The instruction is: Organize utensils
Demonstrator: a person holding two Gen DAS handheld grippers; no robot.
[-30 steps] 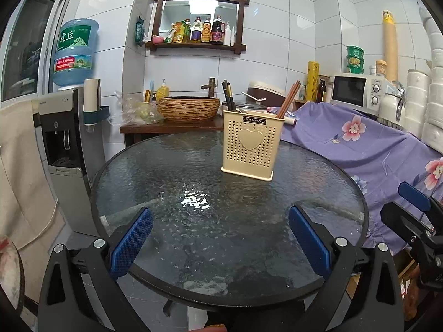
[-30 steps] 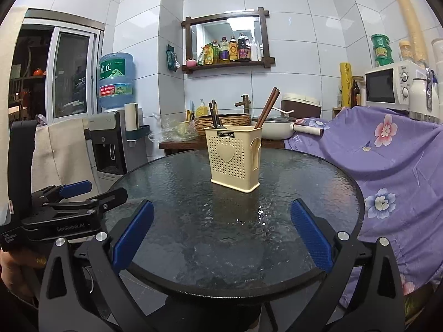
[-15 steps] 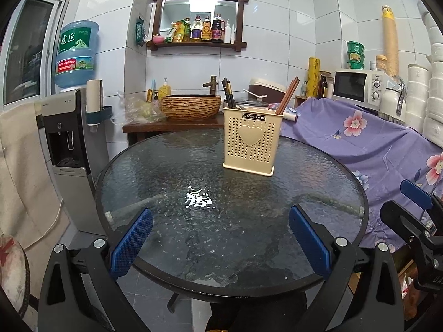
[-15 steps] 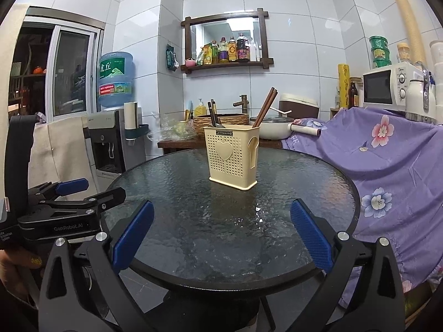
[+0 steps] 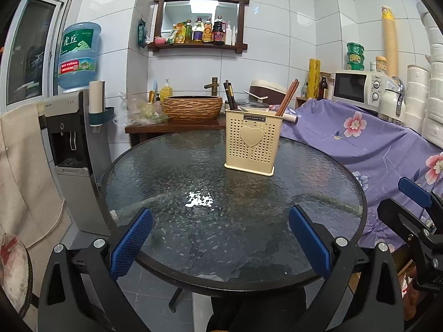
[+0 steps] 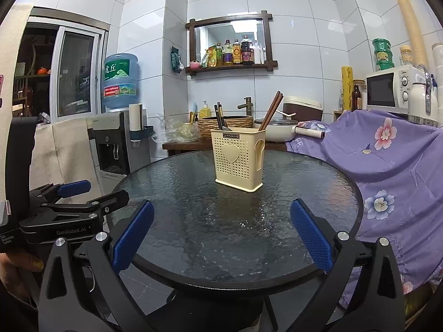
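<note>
A cream perforated utensil holder [image 5: 252,141] with a heart on its front stands upright on the round glass table [image 5: 171,171]; it also shows in the right wrist view [image 6: 238,160]. Dark chopsticks [image 5: 230,96] lean in its left side and brown chopsticks [image 5: 288,97] in its right side. My left gripper [image 5: 221,240] is open and empty, over the table's near edge. My right gripper [image 6: 221,235] is open and empty, at the near edge too. Each gripper shows at the side of the other's view.
A purple floral cloth [image 5: 368,144] covers furniture right of the table. A water dispenser [image 5: 74,149] stands to the left. Behind the table is a wooden counter with a woven basin [image 5: 192,108], a pot [image 6: 277,131] and a microwave [image 5: 357,87].
Both grippers have drawn back from the table and the holder, which now looks smaller and farther away. Both stay open and empty.
</note>
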